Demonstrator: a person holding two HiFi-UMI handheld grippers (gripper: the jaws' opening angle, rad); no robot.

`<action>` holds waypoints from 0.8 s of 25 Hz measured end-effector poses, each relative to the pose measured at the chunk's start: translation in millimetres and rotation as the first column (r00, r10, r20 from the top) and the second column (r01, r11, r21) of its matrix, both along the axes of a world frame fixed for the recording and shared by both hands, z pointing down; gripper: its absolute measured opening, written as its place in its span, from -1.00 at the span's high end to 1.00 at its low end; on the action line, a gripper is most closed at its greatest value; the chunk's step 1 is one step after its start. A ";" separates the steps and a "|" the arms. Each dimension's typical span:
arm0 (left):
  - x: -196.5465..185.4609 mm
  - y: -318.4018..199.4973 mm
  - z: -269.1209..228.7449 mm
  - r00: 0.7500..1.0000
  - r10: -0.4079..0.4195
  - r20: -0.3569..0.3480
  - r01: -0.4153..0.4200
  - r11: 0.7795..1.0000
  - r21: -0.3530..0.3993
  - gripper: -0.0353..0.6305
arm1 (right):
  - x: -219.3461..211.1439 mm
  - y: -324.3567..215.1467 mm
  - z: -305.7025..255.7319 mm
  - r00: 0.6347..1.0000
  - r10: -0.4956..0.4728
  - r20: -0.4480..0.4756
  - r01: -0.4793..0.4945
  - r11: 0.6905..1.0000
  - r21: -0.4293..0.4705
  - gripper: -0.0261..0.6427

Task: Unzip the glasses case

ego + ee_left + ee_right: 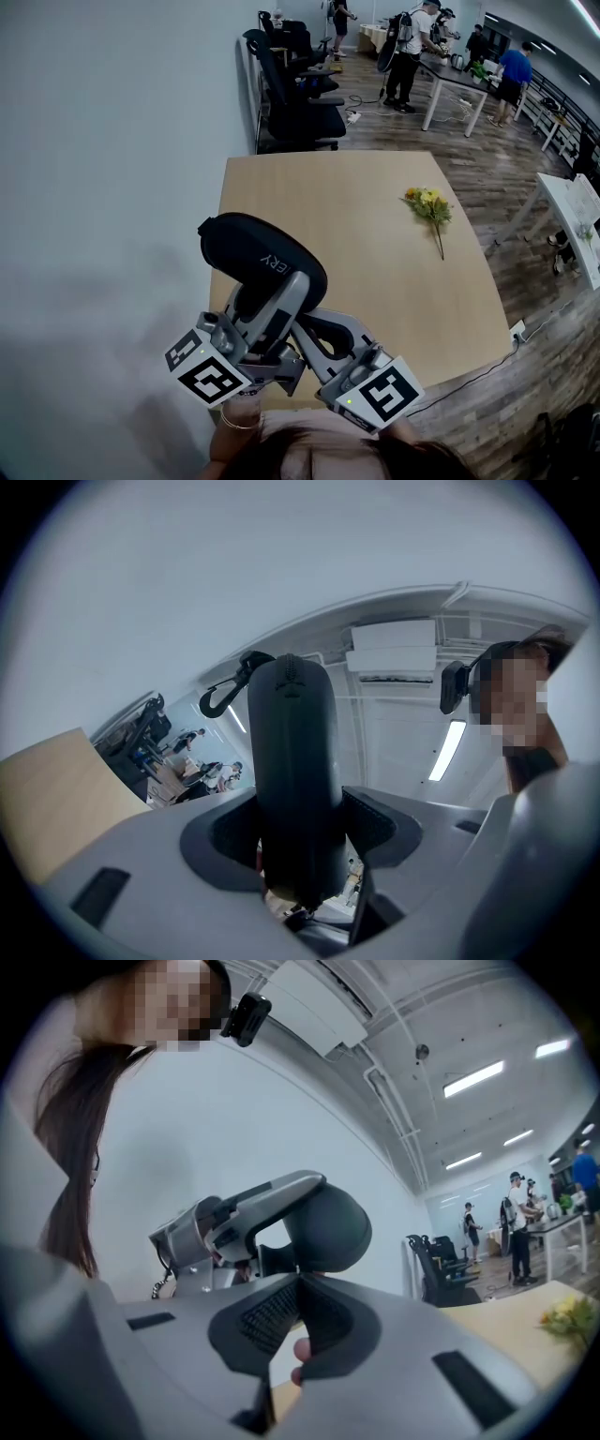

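At six o'clock the right tongs (300, 1279) pinch shut at the near end of the glasses case (253, 246); the left tongs (298, 827) clamp its body above the bench (394, 291). A weak bite on the zipper could slip or twist the case loose.

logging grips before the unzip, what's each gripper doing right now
Left gripper: jaws closed on the glasses case.
Right gripper: jaws closed by the case's end; whether they pinch anything cannot be told.

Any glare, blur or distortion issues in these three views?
Head view: even light, sharp, table edges bowed by the wide lens. Left gripper view: heavy fisheye, black corners, case dark against the bright wall. Right gripper view: ceiling lights blown out, fisheye again.
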State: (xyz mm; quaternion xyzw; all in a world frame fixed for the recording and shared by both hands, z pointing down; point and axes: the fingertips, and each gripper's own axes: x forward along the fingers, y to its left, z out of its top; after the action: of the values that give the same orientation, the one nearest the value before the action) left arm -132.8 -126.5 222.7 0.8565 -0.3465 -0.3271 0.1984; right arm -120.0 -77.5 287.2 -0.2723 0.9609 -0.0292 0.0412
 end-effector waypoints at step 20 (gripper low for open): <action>-11.2 -4.2 16.2 0.997 -0.079 0.024 0.080 0.997 -0.020 0.12 | 19.0 -18.7 20.5 0.998 0.056 -0.036 -0.057 0.998 -0.027 0.88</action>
State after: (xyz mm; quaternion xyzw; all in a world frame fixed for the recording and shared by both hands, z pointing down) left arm -144.0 -130.6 239.0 0.8436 -0.3861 -0.3212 0.1903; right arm -101.1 -96.1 307.7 -0.3001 0.9530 -0.0367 0.0212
